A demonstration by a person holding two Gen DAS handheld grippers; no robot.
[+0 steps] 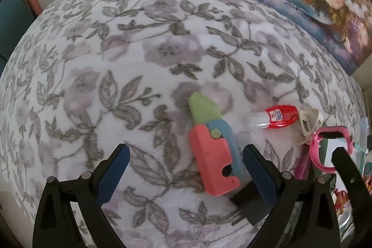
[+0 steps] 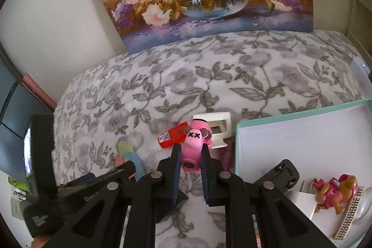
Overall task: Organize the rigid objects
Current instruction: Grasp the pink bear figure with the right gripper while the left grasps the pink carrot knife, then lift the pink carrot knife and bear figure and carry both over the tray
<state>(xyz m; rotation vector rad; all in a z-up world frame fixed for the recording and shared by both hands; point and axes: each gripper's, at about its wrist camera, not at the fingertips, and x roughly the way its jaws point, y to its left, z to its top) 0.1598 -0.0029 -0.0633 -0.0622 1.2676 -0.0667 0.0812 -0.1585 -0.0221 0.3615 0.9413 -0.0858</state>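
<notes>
Right wrist view, right gripper point(image 2: 190, 160) jaws clamping pink toy point(image 2: 193, 143), left gripper point(image 1: 186, 159) jaws apart

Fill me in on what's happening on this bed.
A person is tidying small items with two tools. The right hand-held gripper is shut on a pink toy, beside the open box on its right. The left hand-held gripper hangs open over a pink-and-green toy knife on the floral blanket.

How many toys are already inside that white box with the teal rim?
1 toy: a pink-and-brown dog figure lies in the box, near its lower right corner. The black jaws cover part of the box, so more may be hidden.
</notes>
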